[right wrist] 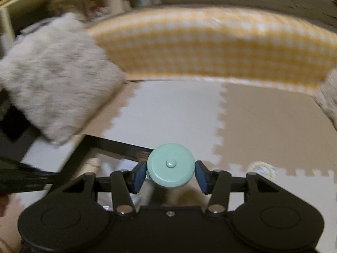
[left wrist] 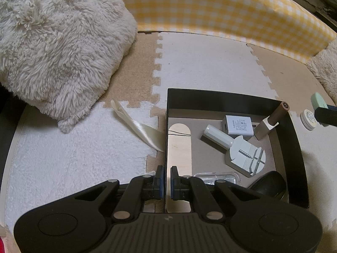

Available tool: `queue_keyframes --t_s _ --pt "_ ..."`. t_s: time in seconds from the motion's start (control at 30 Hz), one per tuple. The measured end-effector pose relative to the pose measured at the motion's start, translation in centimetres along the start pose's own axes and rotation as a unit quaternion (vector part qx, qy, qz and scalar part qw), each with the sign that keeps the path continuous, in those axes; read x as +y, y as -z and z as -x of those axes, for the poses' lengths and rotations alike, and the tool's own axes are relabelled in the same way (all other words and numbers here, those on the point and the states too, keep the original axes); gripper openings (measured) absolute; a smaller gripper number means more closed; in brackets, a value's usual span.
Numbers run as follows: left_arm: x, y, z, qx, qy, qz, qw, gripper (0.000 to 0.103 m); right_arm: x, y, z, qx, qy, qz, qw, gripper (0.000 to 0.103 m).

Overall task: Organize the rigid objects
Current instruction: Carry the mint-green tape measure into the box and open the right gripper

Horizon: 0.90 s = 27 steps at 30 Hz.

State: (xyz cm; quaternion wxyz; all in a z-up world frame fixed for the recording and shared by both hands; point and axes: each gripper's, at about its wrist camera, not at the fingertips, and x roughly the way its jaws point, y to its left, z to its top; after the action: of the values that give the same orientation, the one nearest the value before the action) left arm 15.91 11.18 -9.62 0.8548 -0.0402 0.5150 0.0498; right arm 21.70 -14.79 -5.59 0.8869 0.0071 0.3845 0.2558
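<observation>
Clamped on the left wall of the black rectangular tray (left wrist: 293, 139), the left gripper (left wrist: 167, 181) has its blue-padded jaws pinched nearly together, one pad outside the wall and one inside. Over on the other side, the right gripper (right wrist: 170, 174) has its jaws spread around a round mint-green disc with a small centre button (right wrist: 170, 164), a blue pad pressing each side of it; the disc is held up in the air just past the tray's far corner, over the foam floor mats.

Inside the tray lie a long pale wooden slat with rounded ends (left wrist: 179, 154) along the left wall, a white square charger plug (left wrist: 239, 127), a white cylinder-handled watch-link tool on a grey block (left wrist: 238, 149), a brown tube standing in a beige holder (left wrist: 271, 120) leaning against the far right corner, a clear plastic case (left wrist: 217, 178) near the front, and a dark rounded object (left wrist: 268, 182) at the front right whose identity I can't make out.

Outside, a cream-coloured plastic shoehorn-like strip (left wrist: 137, 125) lies on the white fluffy rug (left wrist: 63, 164), its tip just beside the tray's left wall. A small round cream tin (left wrist: 308, 119) sits on the mat right of the tray. A shaggy off-white cushion (left wrist: 56, 48) rests at the back left against the yellow gingham bumper (left wrist: 221, 10).
</observation>
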Motion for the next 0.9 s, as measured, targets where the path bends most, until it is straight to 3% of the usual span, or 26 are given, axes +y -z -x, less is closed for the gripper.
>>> queue_keyframes --t_s 0.17,0.37,0.47,0.63,0.67,0.7,0.9 --pt "0.0 0.0 0.0 0.000 0.000 -0.001 1.0000 0.005 3.8 0.1 -0.4 0.019 -0.067 0.026 0.997 0.051" --pt "0.0 0.0 0.0 0.000 0.000 -0.001 1.0000 0.005 6.7 0.1 -4.2 0.068 -0.092 0.014 0.993 0.051" --pt "0.0 0.0 0.0 0.000 0.000 -0.001 1.0000 0.005 7.3 0.3 -5.6 0.072 -0.112 -0.004 0.991 0.051" --pt "0.1 -0.1 0.0 0.000 0.001 0.000 1.0000 0.005 8.4 0.7 -8.0 0.082 -0.122 -0.027 0.989 0.055" --pt "0.1 -0.1 0.0 0.000 0.001 0.000 1.0000 0.005 8.4 0.8 -8.2 0.081 -0.122 -0.033 0.989 0.068" --pt "0.1 -0.1 0.0 0.000 0.001 0.000 1.0000 0.005 8.4 0.9 -8.3 0.084 -0.117 -0.036 0.989 0.072" --pt "0.1 -0.1 0.0 0.000 0.001 0.000 1.0000 0.005 8.0 1.0 -8.0 0.089 -0.099 -0.030 0.991 0.071"
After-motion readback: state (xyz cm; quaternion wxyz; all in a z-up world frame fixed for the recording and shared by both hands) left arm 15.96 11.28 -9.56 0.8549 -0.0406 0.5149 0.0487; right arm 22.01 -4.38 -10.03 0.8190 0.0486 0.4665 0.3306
